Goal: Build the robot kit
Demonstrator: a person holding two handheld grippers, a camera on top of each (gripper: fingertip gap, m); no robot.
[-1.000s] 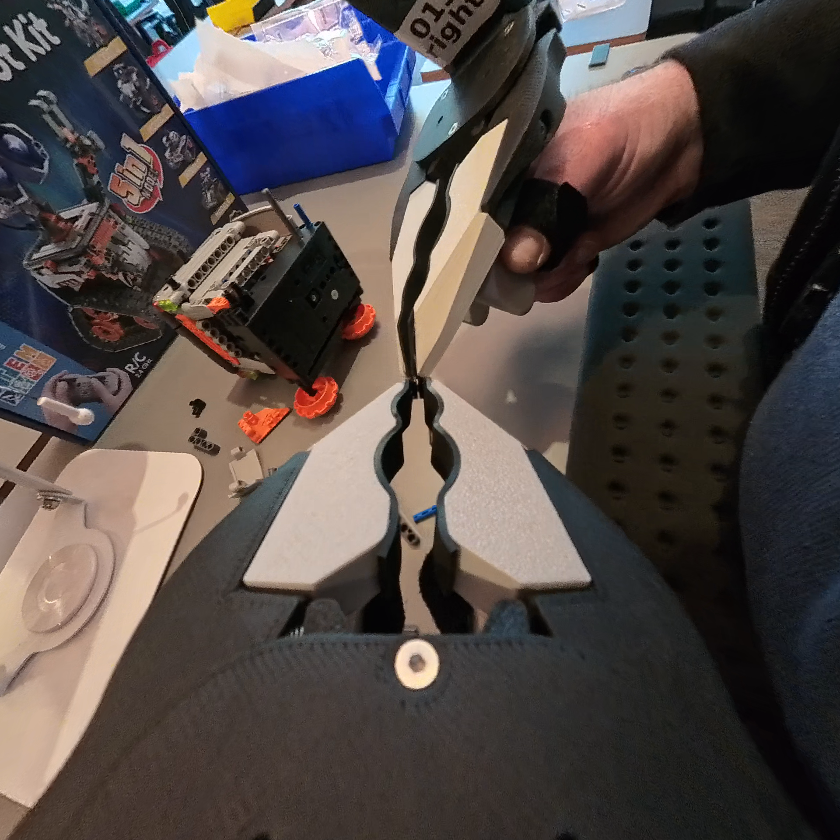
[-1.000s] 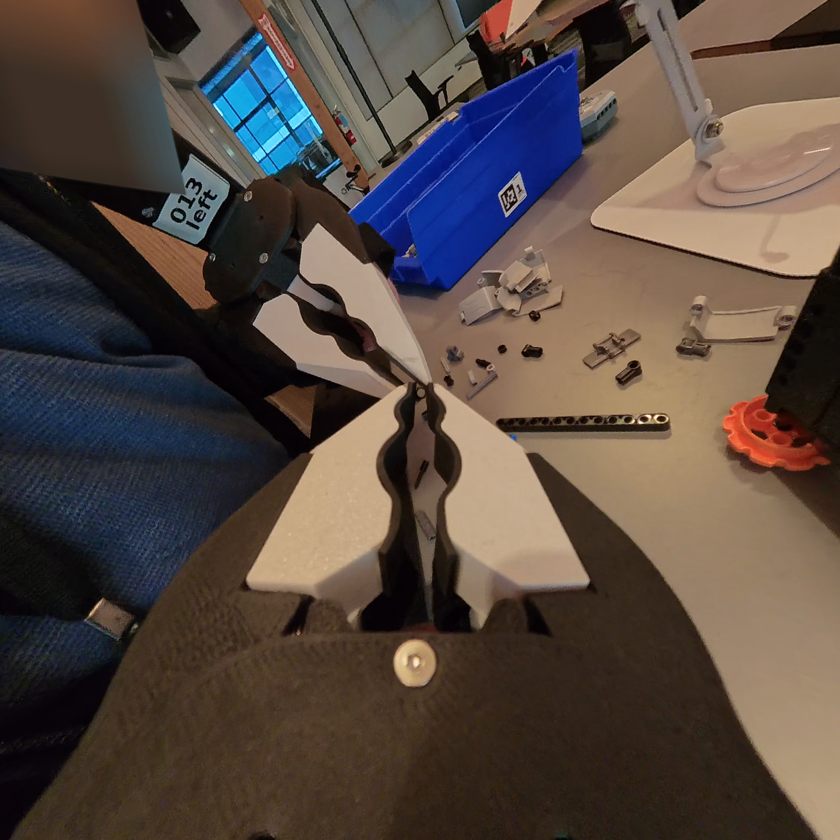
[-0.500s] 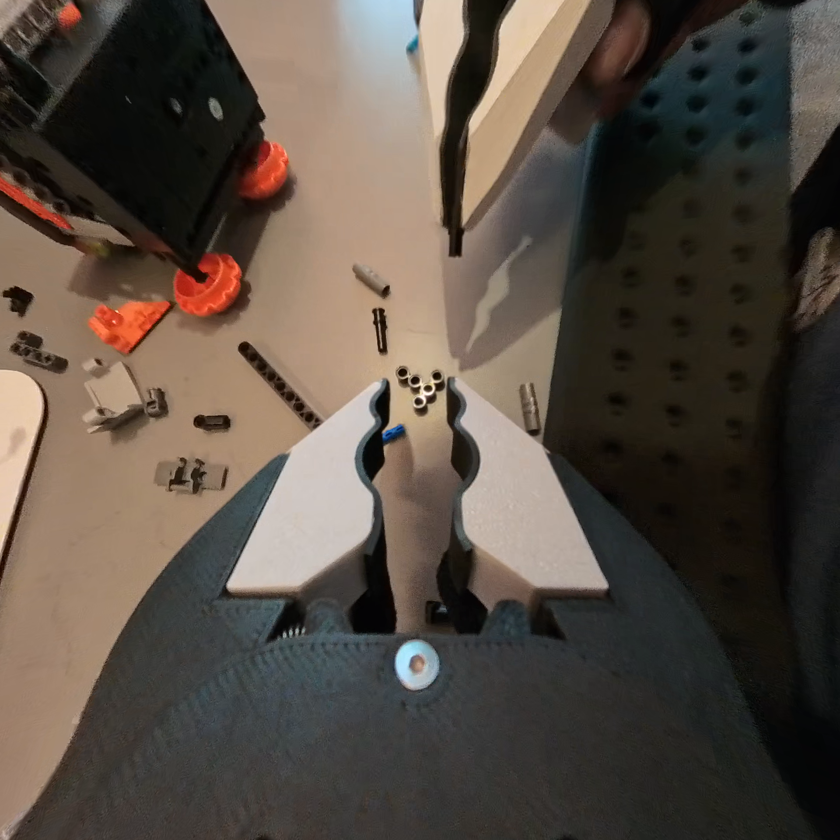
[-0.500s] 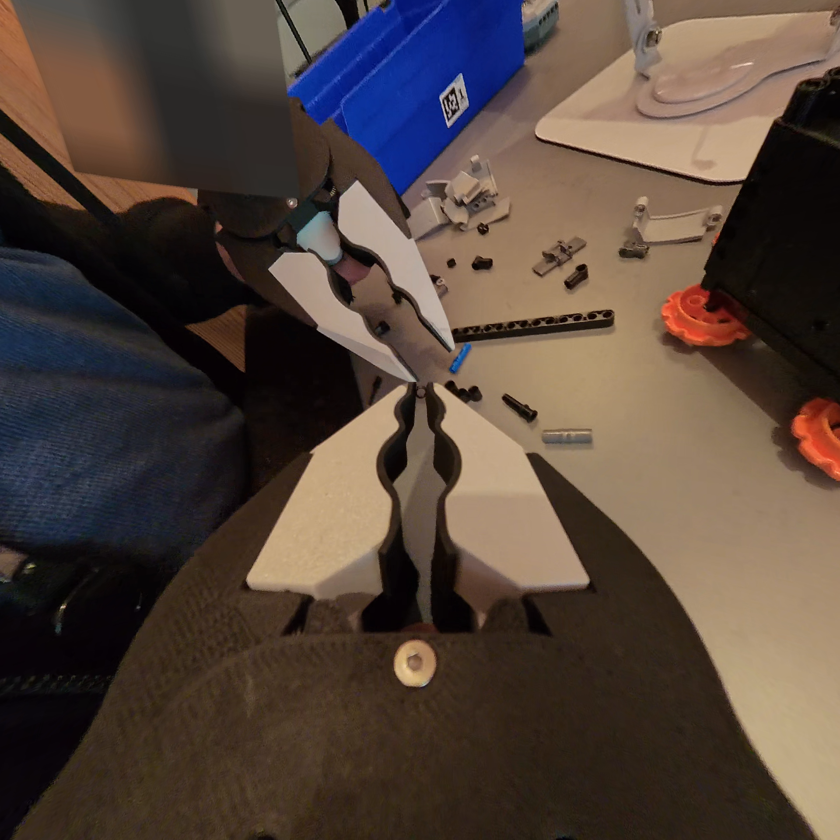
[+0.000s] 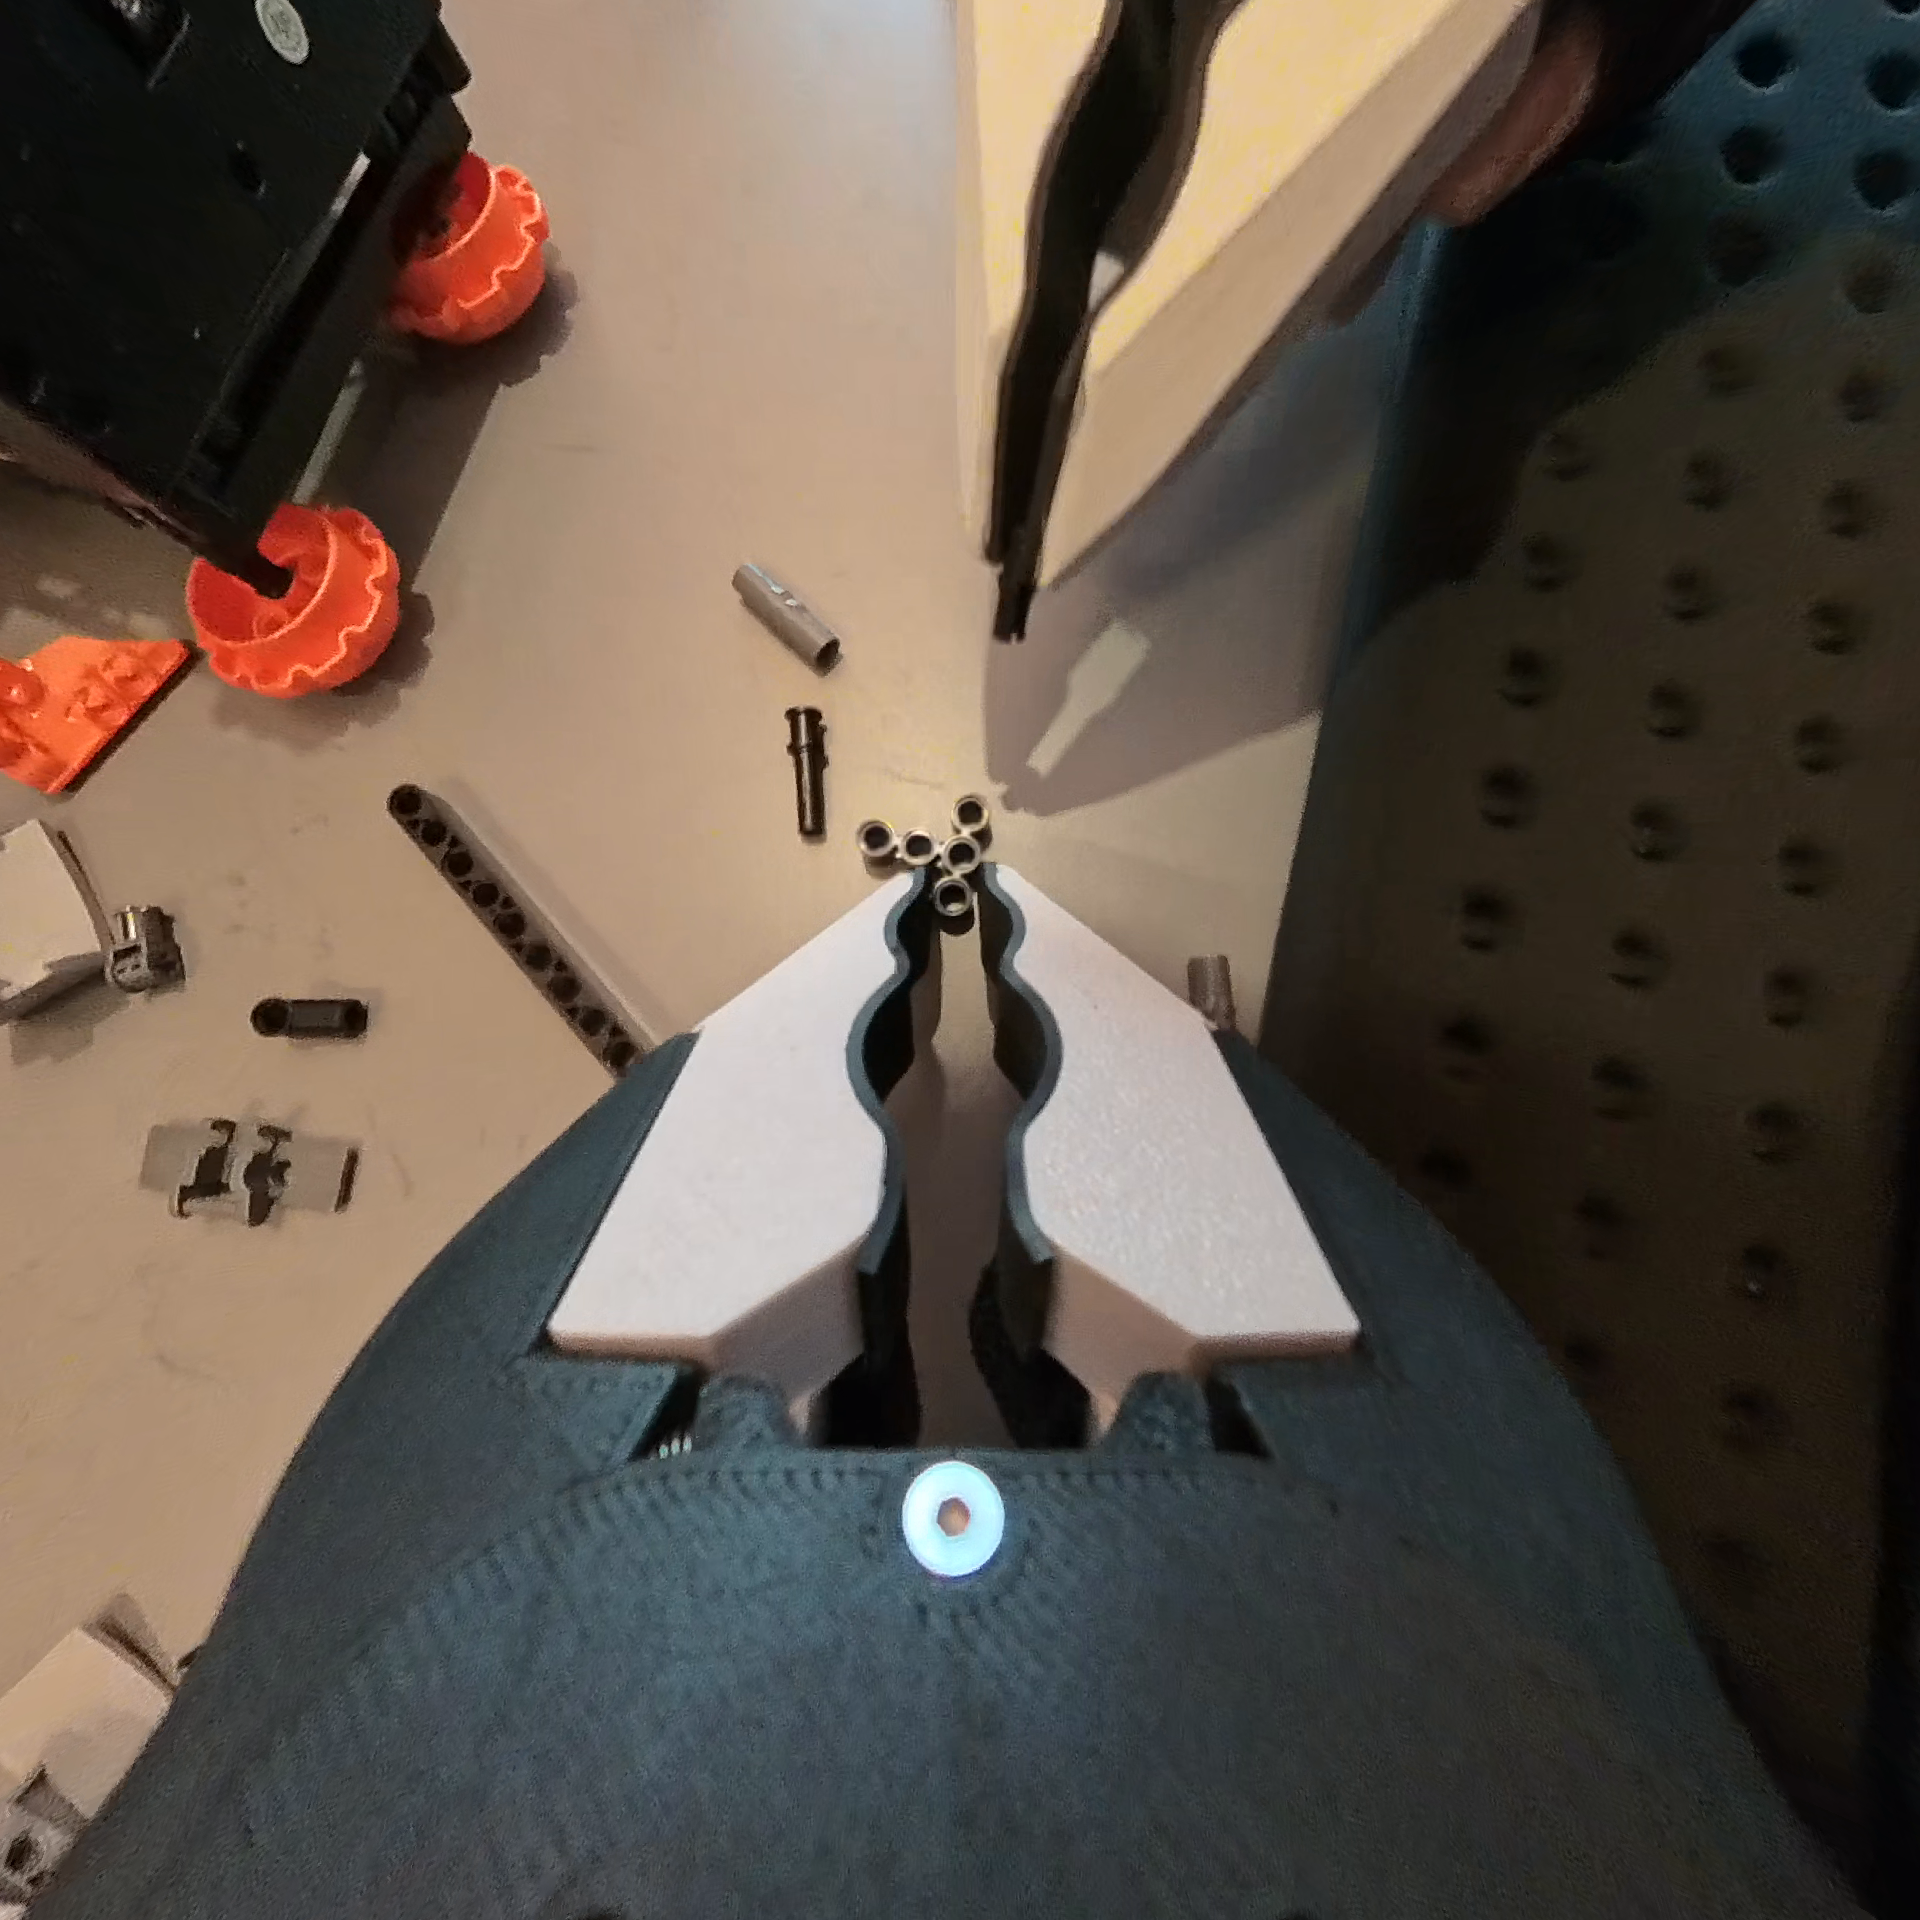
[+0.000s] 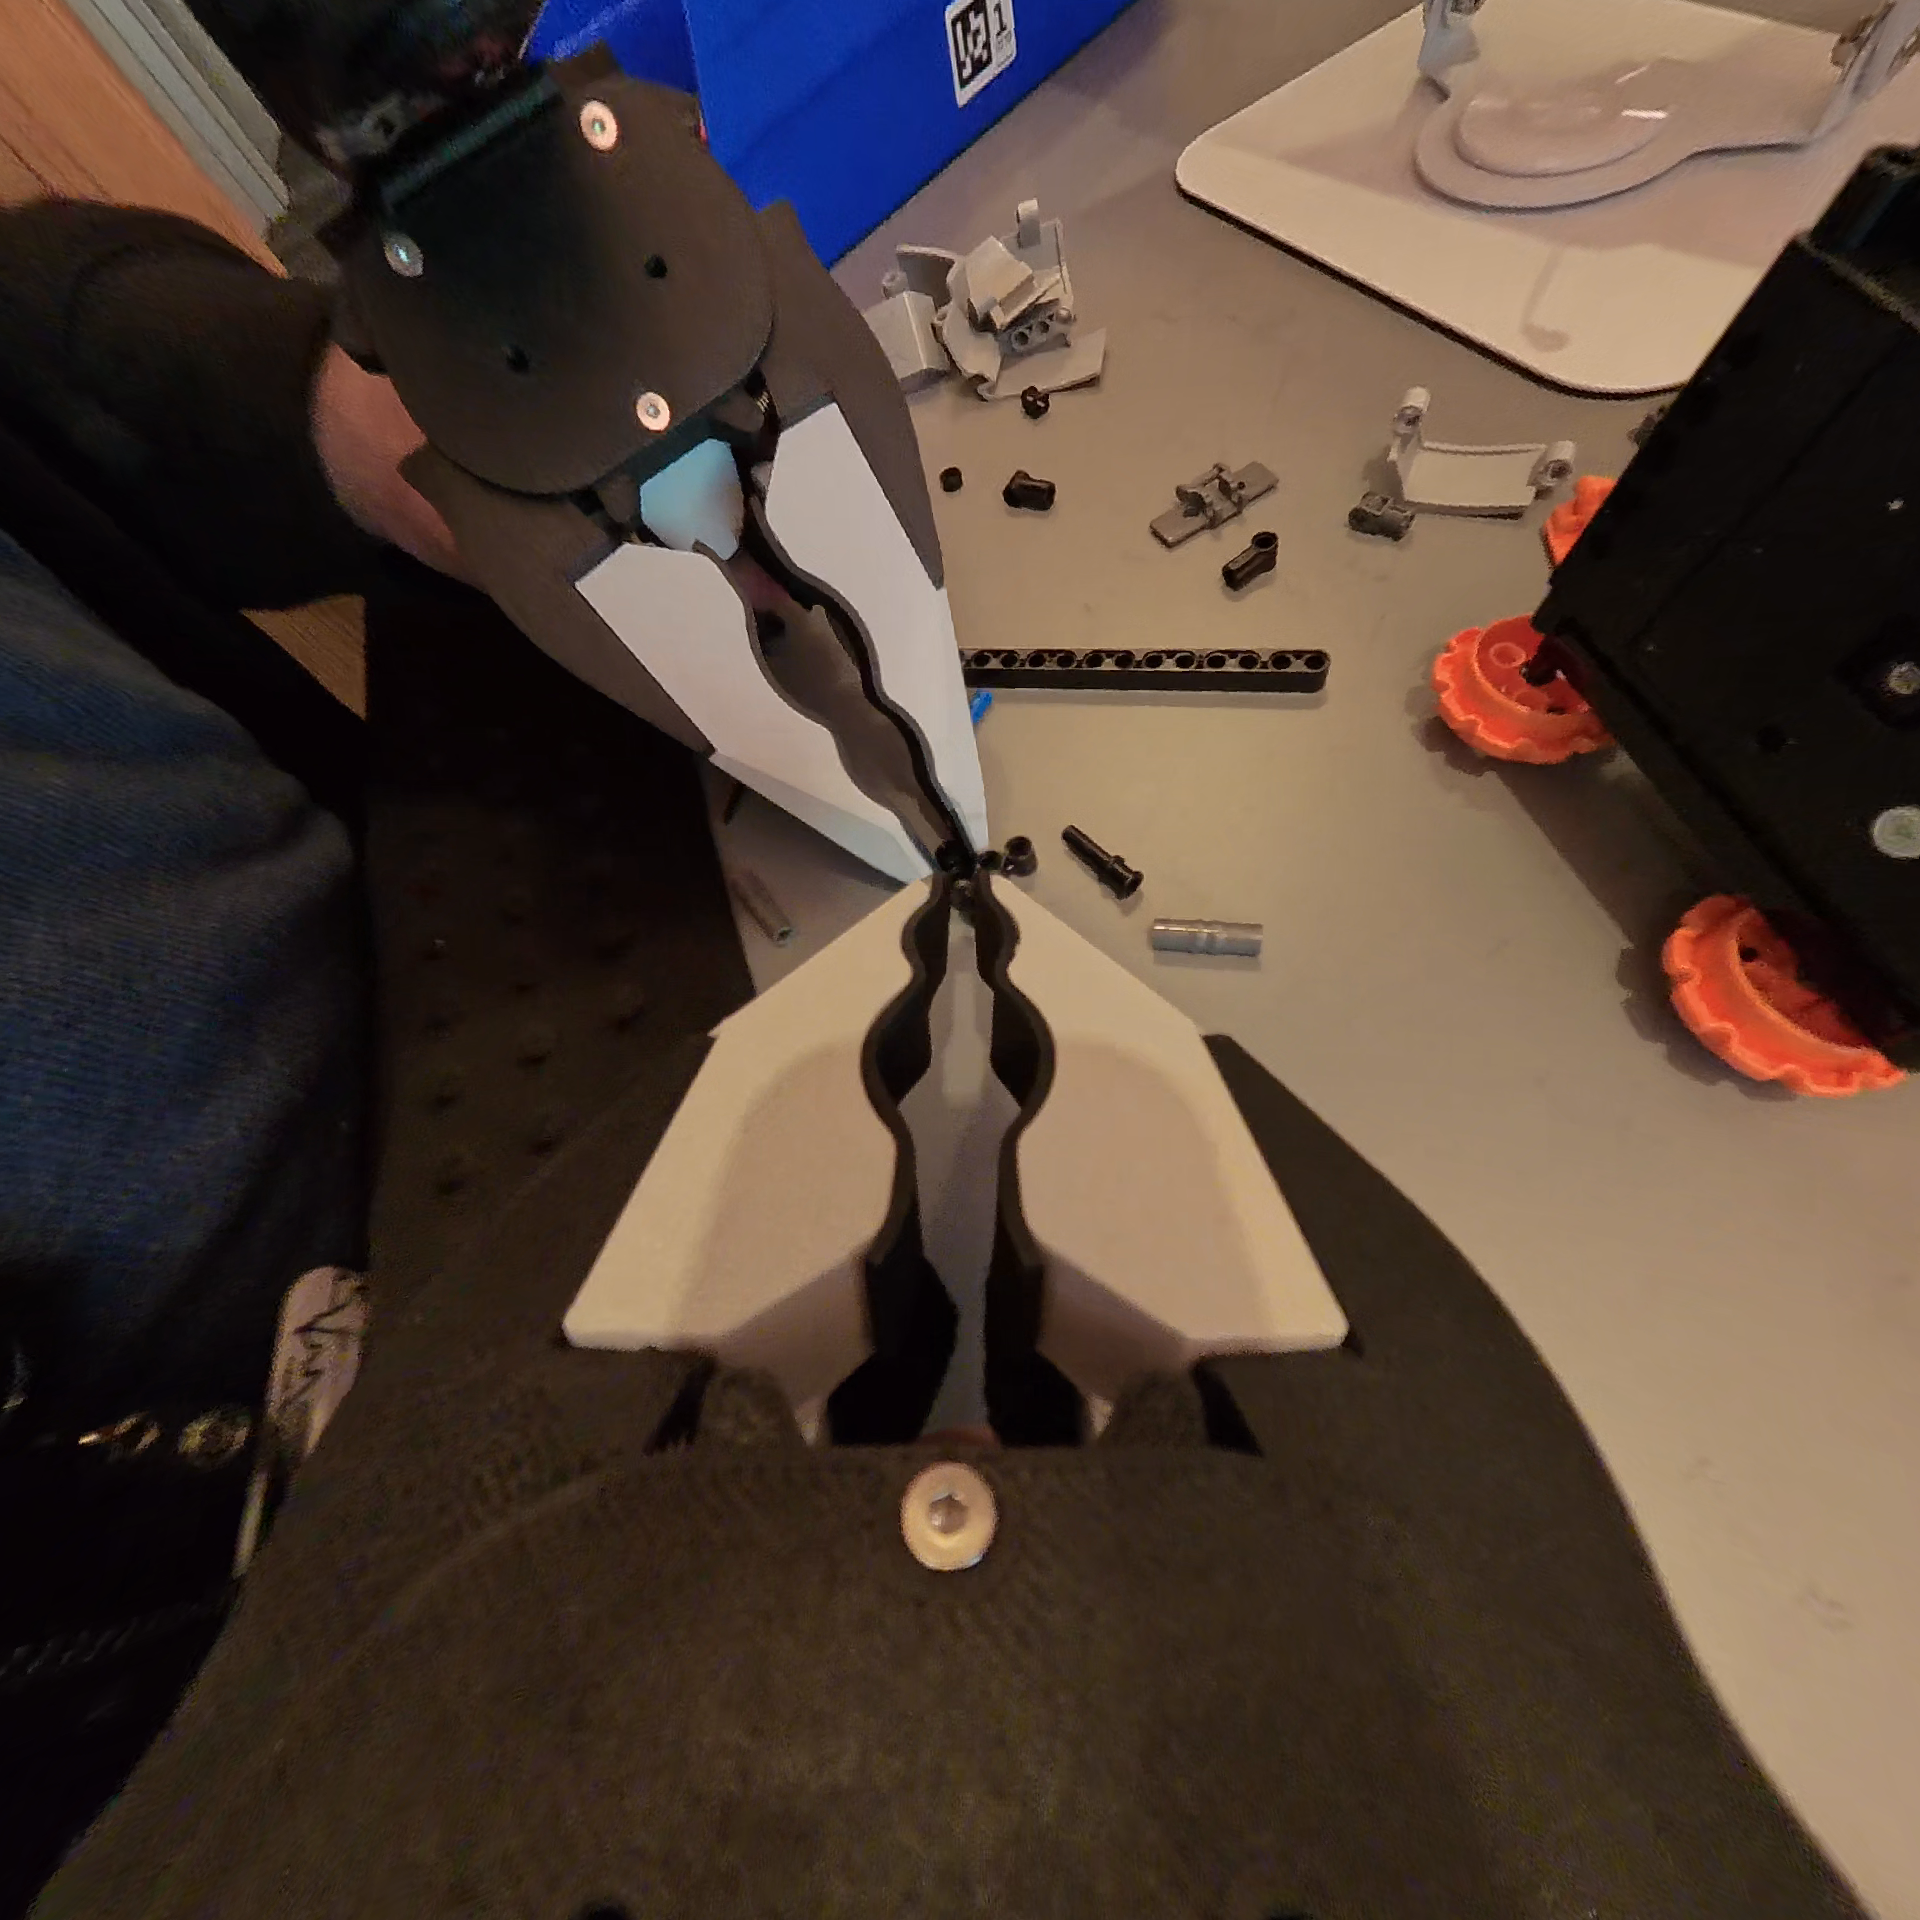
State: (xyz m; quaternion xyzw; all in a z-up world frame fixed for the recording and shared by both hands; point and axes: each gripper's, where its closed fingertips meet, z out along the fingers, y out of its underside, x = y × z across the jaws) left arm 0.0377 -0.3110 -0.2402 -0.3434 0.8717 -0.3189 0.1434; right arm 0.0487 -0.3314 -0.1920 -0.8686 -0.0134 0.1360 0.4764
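Observation:
My left gripper (image 5: 953,883) is down at the grey table (image 5: 644,436), and its fingertips are shut on one ring of a small black connector piece with several round holes (image 5: 940,847). The rest of the piece sticks out ahead of the tips. In the right wrist view the left gripper (image 6: 951,847) pinches the same piece (image 6: 1023,854). My right gripper (image 6: 964,894) is shut and hovers just above that spot. It also shows in the left wrist view (image 5: 1008,613), its tips raised off the table. I cannot tell whether anything is pinched in it.
A black pin (image 5: 808,769), a grey tube (image 5: 787,618) and a long black holed beam (image 5: 509,925) lie close by. A black model on orange wheels (image 5: 293,597) stands to the left. A dark perforated seat (image 5: 1610,935) borders the table. A blue bin (image 6: 831,104) and a white stand base (image 6: 1455,239) are farther off. The gap from one gripper's tips to the other's is roughly 6 cm. The left tips stand about 10 cm off the dark perforated seat (image 5: 1610,935). It turns up in the right wrist view (image 6: 551,1057) as well.
The two grippers met tip to tip, then parted. My left gripper opened, came down to the table and closed on the black holed piece. The right gripper stayed shut.

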